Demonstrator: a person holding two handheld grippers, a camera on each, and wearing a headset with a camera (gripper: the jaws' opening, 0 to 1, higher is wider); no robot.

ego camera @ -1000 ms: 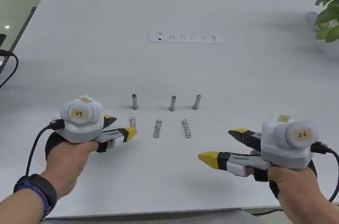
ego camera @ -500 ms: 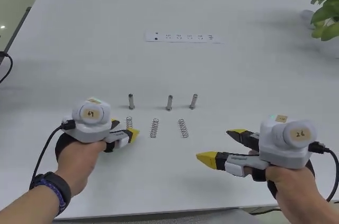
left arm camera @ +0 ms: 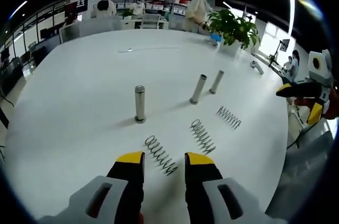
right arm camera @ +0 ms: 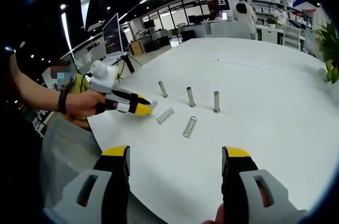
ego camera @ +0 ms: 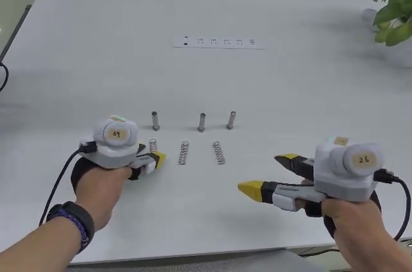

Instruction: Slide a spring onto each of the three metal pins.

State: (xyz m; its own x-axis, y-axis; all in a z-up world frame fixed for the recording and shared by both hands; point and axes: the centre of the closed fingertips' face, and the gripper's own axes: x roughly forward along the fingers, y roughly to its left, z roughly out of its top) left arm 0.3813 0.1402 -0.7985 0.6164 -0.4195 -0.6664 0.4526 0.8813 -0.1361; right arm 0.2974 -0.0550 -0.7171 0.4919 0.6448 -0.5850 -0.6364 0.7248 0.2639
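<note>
The left gripper (left arm camera: 164, 158) has its yellow-tipped jaws partly apart, and the near end of the left spring (left arm camera: 160, 154) lies between them with a gap showing on each side; nothing is clamped. In the head view the same gripper (ego camera: 151, 153) sits low on the white table (ego camera: 96, 40), its tips just beside that spring (ego camera: 152, 146). The right gripper (right arm camera: 175, 152) stands wide open and holds nothing; in the head view it (ego camera: 265, 172) hovers over bare table, well apart from the parts.

The springs are thin, pale wire coils lying flat in a row; the middle spring (ego camera: 184, 152) and the right spring (ego camera: 219, 152) lie free, each near its own pin. Just behind them stand three short grey metal cylinders, upright and bare; the left pin (ego camera: 155, 121), the middle pin (ego camera: 201, 122) and the right pin (ego camera: 231, 120). In the left gripper view the left pin (left arm camera: 139, 104) rises straight beyond the jaws.

Farther back lies a white power strip (ego camera: 219, 42); a leafy green plant (ego camera: 389, 2) stands at the far right corner.
</note>
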